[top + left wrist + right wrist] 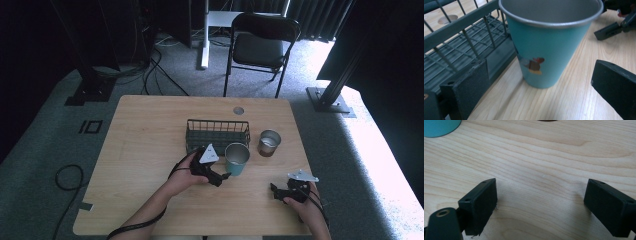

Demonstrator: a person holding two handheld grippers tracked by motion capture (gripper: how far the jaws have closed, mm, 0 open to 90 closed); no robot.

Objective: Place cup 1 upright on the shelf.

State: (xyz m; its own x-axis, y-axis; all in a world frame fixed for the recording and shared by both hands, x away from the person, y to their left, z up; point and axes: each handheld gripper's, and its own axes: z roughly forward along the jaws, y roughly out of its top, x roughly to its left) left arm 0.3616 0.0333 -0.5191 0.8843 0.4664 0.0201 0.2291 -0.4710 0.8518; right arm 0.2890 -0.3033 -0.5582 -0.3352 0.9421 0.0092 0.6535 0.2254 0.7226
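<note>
The left tool [223, 176] is open around the blue cup [236, 159], not squeezing yet. The basket [218, 134] sits at ten o'clock. The right tool [276, 190] rests open.

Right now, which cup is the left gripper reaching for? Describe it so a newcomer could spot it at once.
Start at the wire basket in the middle of the wooden table. Against its front right corner stands the teal cup, upright, with the left gripper open towards it. Unlike the bare metal cup to its right, it is painted teal and carries a small picture on its side.
</note>
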